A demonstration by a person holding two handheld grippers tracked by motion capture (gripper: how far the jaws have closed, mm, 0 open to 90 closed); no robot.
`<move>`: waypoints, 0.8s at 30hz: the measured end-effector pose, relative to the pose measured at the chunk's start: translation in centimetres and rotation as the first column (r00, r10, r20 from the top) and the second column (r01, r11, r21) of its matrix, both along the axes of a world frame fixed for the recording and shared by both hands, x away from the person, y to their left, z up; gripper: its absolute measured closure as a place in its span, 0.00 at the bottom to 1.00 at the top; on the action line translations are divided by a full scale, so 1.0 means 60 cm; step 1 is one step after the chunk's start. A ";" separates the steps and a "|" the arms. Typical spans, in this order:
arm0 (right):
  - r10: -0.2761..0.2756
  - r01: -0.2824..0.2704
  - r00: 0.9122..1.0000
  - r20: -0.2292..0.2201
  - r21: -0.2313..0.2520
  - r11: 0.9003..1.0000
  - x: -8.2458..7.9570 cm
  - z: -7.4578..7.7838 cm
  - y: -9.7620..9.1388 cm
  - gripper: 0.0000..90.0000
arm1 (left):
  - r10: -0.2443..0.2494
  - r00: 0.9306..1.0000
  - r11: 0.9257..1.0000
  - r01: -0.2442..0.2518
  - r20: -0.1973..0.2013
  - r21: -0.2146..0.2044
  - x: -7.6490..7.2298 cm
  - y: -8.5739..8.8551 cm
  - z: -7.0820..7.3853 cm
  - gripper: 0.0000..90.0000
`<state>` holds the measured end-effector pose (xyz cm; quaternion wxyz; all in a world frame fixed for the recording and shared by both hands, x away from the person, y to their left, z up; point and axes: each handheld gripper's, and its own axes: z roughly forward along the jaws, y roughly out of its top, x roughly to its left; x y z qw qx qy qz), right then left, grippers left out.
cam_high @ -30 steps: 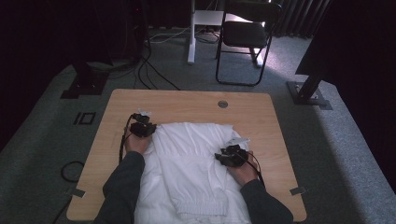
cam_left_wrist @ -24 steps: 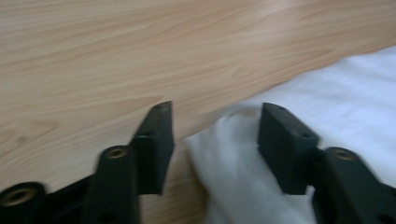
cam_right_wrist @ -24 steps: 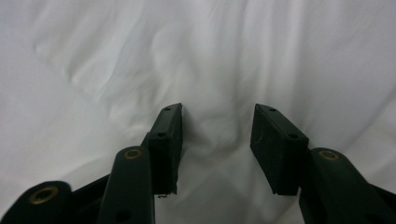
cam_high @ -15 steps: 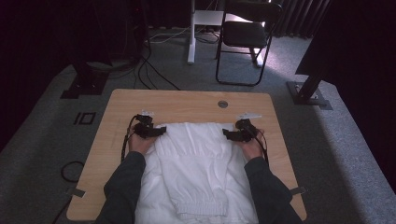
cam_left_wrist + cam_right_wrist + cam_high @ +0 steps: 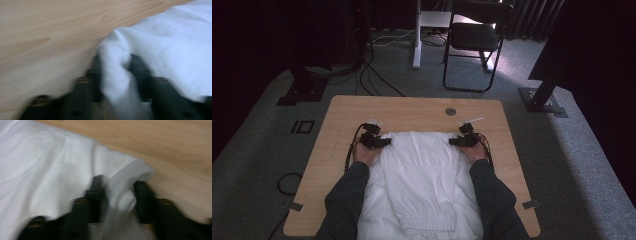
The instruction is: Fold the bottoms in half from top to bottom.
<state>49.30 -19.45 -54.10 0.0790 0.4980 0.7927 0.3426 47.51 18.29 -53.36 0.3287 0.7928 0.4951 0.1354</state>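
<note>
Wooden table [image 5: 337, 120] lay bare around the white garment [image 5: 419, 185], chair [image 5: 472, 37] beyond. My left gripper [image 5: 384, 142] had just closed, pinching the far-left corner; right gripper [image 5: 452, 141] likewise on the far-right corner, forearms parallel, jaws pointing inward.

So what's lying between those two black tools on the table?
In the high view, the far edge of the white garment spans the stretch between the left tool and the right tool; each has just closed on a corner.
</note>
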 end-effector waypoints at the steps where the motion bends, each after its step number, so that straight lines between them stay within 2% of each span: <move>1: -0.006 0.006 1.000 0.005 -0.004 1.000 0.001 0.004 0.000 0.89 | 0.002 1.000 1.000 -0.002 0.011 0.012 -0.002 -0.002 0.004 0.87; 2: -0.009 0.009 1.000 0.011 0.001 1.000 0.001 0.008 0.001 0.91 | 0.002 1.000 1.000 -0.002 0.026 0.017 -0.003 -0.003 0.010 0.89; 4: -0.007 0.008 0.999 0.035 -0.008 1.000 0.001 0.020 0.001 0.92 | 0.011 0.998 1.000 -0.010 0.062 -0.009 -0.004 0.001 0.027 0.90; 7: -0.012 0.011 0.995 0.098 0.013 1.000 0.000 0.049 -0.005 0.92 | 0.027 0.994 0.996 -0.017 0.109 -0.087 -0.001 0.011 0.067 0.90; 9: -0.024 0.020 0.989 0.146 0.029 0.999 -0.001 0.074 -0.008 0.92 | 0.027 0.989 0.995 -0.013 0.148 -0.095 -0.001 0.011 0.094 0.90; 10: -0.024 0.020 0.989 0.146 0.029 0.999 -0.001 0.074 -0.008 0.92 | 0.027 0.989 0.995 -0.013 0.148 -0.095 -0.001 0.011 0.094 0.90; 11: -0.030 0.023 0.984 0.176 0.038 0.999 -0.002 0.089 -0.009 0.92 | 0.031 0.980 0.993 -0.008 0.195 -0.118 -0.002 0.010 0.122 0.90; 12: -0.043 0.030 0.970 0.240 0.055 0.998 -0.005 0.118 -0.012 0.92 | 0.031 0.972 0.992 -0.001 0.232 -0.129 -0.004 0.012 0.142 0.90; 13: -0.058 0.039 0.955 0.292 0.072 0.997 -0.009 0.140 -0.015 0.92 | 0.034 0.968 0.990 0.000 0.247 -0.139 -0.006 0.013 0.153 0.90; 16: -0.066 0.029 0.930 0.362 0.107 0.994 -0.020 0.176 -0.019 0.92 | 0.035 0.956 0.983 0.019 0.291 -0.181 -0.017 0.020 0.182 0.89; 18: -0.041 0.005 0.923 0.384 0.094 0.996 -0.028 0.188 -0.020 0.91 | 0.016 0.952 0.984 0.040 0.306 -0.175 -0.029 0.021 0.188 0.89; 20: -0.013 -0.019 0.920 0.392 0.076 0.997 -0.040 0.192 -0.020 0.91 | -0.007 0.950 0.985 0.060 0.312 -0.161 -0.043 0.023 0.188 0.89; 21: 0.000 -0.032 0.916 0.401 0.074 0.997 -0.049 0.192 -0.022 0.91 | -0.010 0.949 0.985 0.064 0.314 -0.161 -0.049 0.024 0.187 0.89; 22: 0.004 -0.040 0.915 0.403 0.080 0.996 -0.056 0.192 -0.023 0.91 | -0.022 0.946 0.983 0.079 0.325 -0.165 -0.063 0.027 0.186 0.89; 24: 0.025 -0.067 0.910 0.414 0.087 0.994 -0.076 0.192 -0.028 0.91 | -0.032 0.942 0.980 0.096 0.333 -0.176 -0.080 0.032 0.184 0.89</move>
